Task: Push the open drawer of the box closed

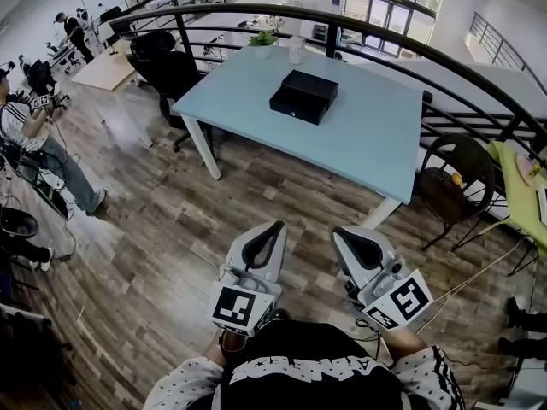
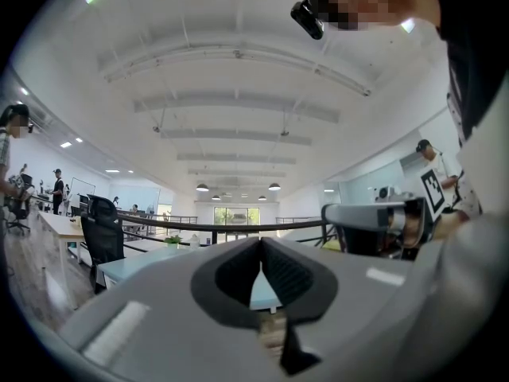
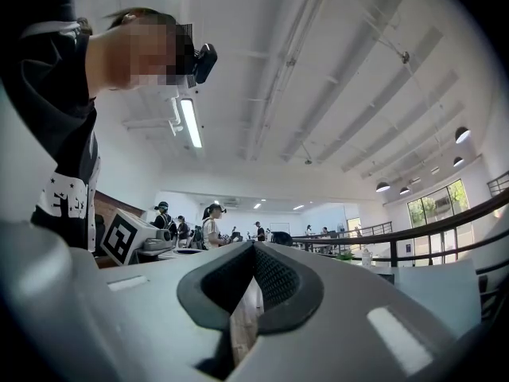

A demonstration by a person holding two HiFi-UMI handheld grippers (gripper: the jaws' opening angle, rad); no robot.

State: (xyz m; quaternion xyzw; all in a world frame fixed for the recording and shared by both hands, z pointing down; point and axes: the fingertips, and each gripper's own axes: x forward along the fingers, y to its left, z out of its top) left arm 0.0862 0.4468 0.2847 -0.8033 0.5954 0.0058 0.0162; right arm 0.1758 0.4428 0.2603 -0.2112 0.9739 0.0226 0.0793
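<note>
Task not begun: box (image 1: 306,88) with drawer (image 1: 294,108) seen on bench (image 1: 376,139), well apart from left tongs (image 1: 276,226) and right tongs (image 1: 340,231); both held closed, empty; push still to be made

A low, flat, black box (image 1: 311,84) lies on the pale blue table (image 1: 367,135), toward the far half of the top and well in from every edge. It rests flat on its base, turned at a slant to the table's sides. Its drawer (image 1: 297,105) stands open, drawn partway out of the near side so that its black front sits forward of the box's top panel, like a step. The drawer front faces the near left; a tiny mark on it is too small to make out
</note>
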